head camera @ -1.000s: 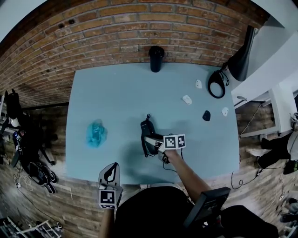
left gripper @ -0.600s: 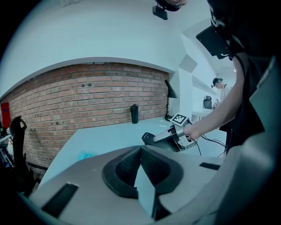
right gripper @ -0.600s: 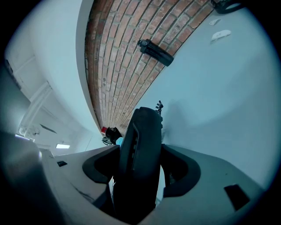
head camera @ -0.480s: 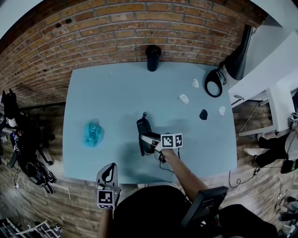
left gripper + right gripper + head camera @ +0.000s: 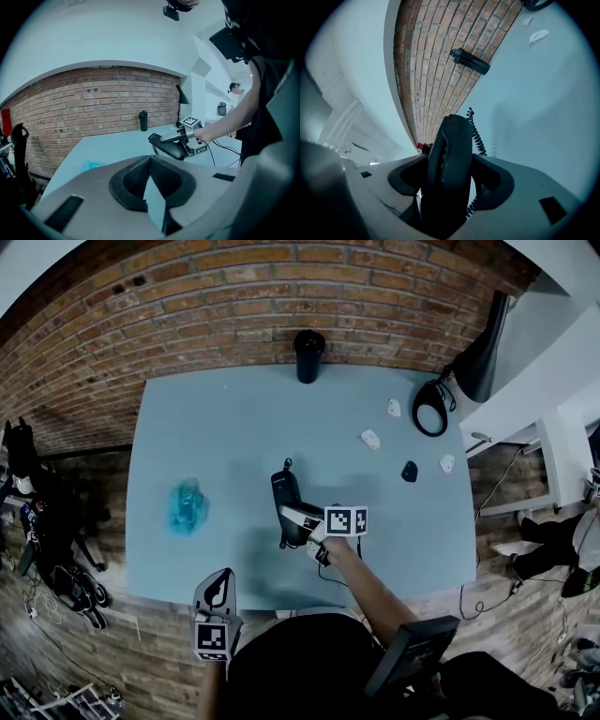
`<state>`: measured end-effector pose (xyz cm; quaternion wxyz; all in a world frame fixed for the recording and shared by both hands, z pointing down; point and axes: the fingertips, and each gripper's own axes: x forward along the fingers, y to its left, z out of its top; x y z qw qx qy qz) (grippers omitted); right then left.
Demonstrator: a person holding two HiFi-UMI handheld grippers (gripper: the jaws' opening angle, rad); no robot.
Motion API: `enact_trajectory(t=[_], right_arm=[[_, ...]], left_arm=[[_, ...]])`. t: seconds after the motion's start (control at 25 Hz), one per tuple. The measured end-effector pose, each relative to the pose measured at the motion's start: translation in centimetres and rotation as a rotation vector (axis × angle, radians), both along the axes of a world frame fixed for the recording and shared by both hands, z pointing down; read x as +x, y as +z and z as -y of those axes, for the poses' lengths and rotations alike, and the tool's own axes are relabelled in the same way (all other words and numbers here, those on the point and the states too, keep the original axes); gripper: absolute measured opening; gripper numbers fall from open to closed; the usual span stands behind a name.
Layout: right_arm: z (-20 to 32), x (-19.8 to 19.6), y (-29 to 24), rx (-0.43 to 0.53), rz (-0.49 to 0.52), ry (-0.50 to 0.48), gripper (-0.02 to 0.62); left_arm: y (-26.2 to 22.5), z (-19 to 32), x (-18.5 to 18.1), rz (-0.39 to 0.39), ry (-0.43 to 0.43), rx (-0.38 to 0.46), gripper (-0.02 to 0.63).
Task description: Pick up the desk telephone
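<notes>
The black desk telephone (image 5: 285,493) is clamped between the fingers of my right gripper (image 5: 294,522), which is shut on it near the middle of the blue-grey table (image 5: 225,427). In the right gripper view the telephone (image 5: 449,164) stands on edge between the pads, its coiled cord (image 5: 476,134) trailing beside it. Seen from the left gripper view, the phone (image 5: 167,148) hangs a little above the tabletop. My left gripper (image 5: 219,593) is shut and holds nothing, just off the table's front edge; its closed fingertips (image 5: 151,185) point at the table.
A black bottle (image 5: 308,355) stands at the table's far edge by the brick wall. A crumpled blue thing (image 5: 186,507) lies at the left. Small white pieces (image 5: 371,439), a small black object (image 5: 409,471) and a black ring-shaped item (image 5: 431,413) lie at the right.
My right gripper has risen slightly with the telephone in it, and the phone now sits a little farther from the front edge. The left gripper has not moved.
</notes>
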<state>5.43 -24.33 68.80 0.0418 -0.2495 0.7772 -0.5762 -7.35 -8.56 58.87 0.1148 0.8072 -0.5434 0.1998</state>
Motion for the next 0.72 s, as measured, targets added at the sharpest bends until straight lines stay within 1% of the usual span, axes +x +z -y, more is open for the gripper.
enact_trajectory(t=[0.16,0.28,0.36,0.48,0.6,0.72], right_arm=[[0.2,-0.4,-1.2,0.001,0.033,0.003,0.283],[-0.6,-0.6,-1.9,0.002,0.037,-0.011,0.282],[-0.6,-0.6,-2.5,0.005,0.046,-0.009,0.282],[-0.2,-0.3,-3.4,0.005,0.066,0.027,0.283],[0.2,-0.4,-4.7,0.012,0.088,0.071,0.284],[0.5,-0.6,-6.8,0.030,0.108,0.109,0.282]], left_arm=[[-0.4,0.2,-0.1,0.007,-0.005,0.000,0.017],[-1.4,-0.2,0.0,-0.011,0.003,0.003,0.017],[-2.0,0.0,0.2,-0.057,0.016,0.007,0.017],[-2.8,1.0,0.5,-0.143,0.068,-0.005,0.017],[-3.5,2.2,0.0,-0.192,0.114,-0.003,0.017],[-4.0,3.9,-0.6,-0.221,0.143,0.004,0.017]])
